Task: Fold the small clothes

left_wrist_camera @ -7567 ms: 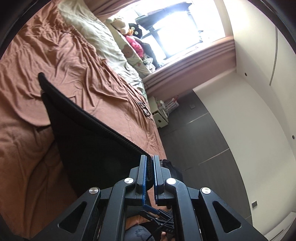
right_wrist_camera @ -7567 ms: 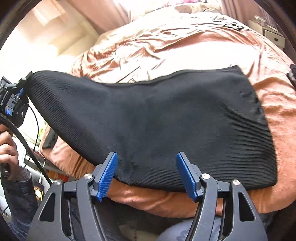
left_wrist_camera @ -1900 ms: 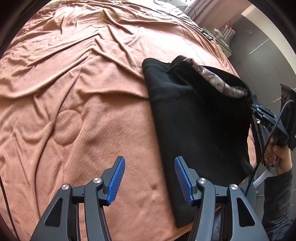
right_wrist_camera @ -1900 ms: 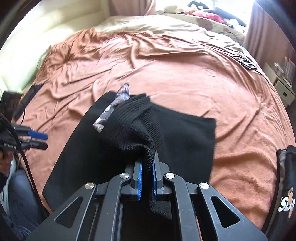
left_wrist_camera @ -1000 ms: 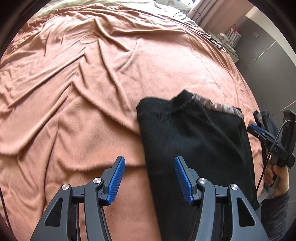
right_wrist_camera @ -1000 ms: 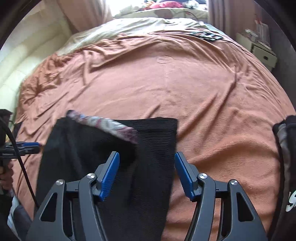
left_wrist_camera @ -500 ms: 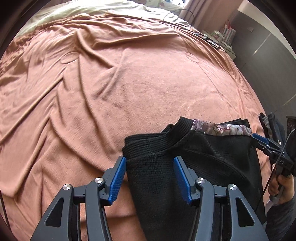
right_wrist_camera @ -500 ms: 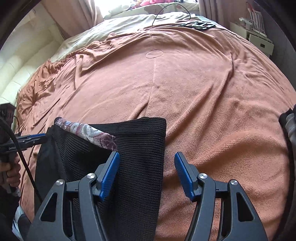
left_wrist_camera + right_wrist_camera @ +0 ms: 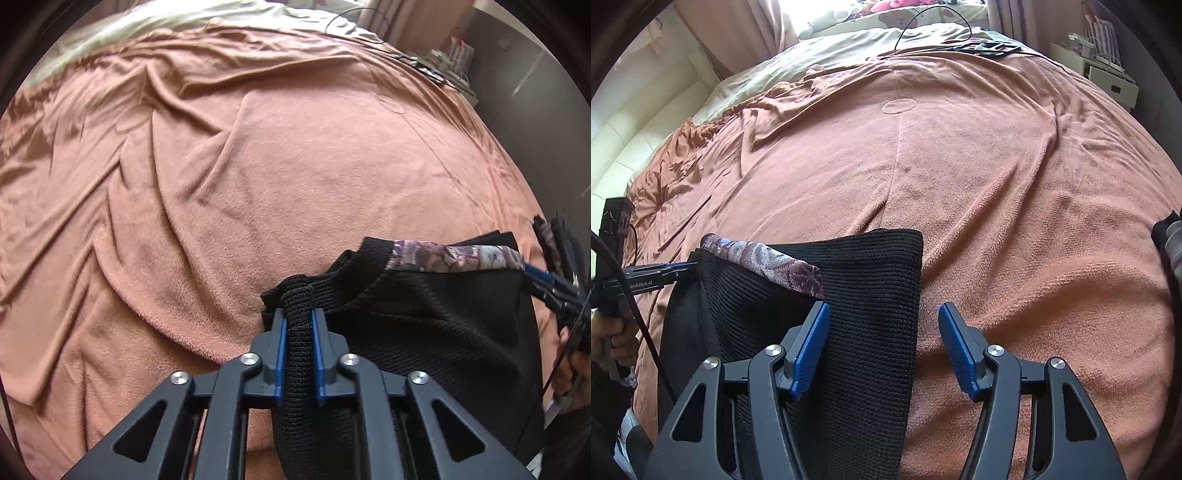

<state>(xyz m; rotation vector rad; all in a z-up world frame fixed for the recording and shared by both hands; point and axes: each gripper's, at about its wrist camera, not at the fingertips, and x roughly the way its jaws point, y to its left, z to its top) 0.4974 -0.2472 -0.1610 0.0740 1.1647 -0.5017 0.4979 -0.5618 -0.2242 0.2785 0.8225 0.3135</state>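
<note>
A black knit garment (image 9: 424, 325) lies folded at the near edge of a rust-brown bed cover (image 9: 295, 166), with a floral lining strip (image 9: 454, 254) showing along its far edge. My left gripper (image 9: 298, 325) is closing, and its blue pads press on a bunched ridge of the garment's left corner. In the right wrist view the garment (image 9: 864, 295) lies under my right gripper (image 9: 883, 308), which stands open over its right edge with the floral strip (image 9: 764, 262) to the left. The left gripper (image 9: 661, 275) enters there from the left.
The bed cover (image 9: 997, 184) stretches far ahead and to both sides. A cream sheet (image 9: 849, 44) with a black cable lies at the far end. A white bedside cabinet (image 9: 1108, 77) stands far right, and a dark bag (image 9: 1171, 240) sits at the right edge.
The left gripper moved in over the garment's left corner and its jaws went from wide open to pinching a fold of black knit. The right gripper stayed open in place.
</note>
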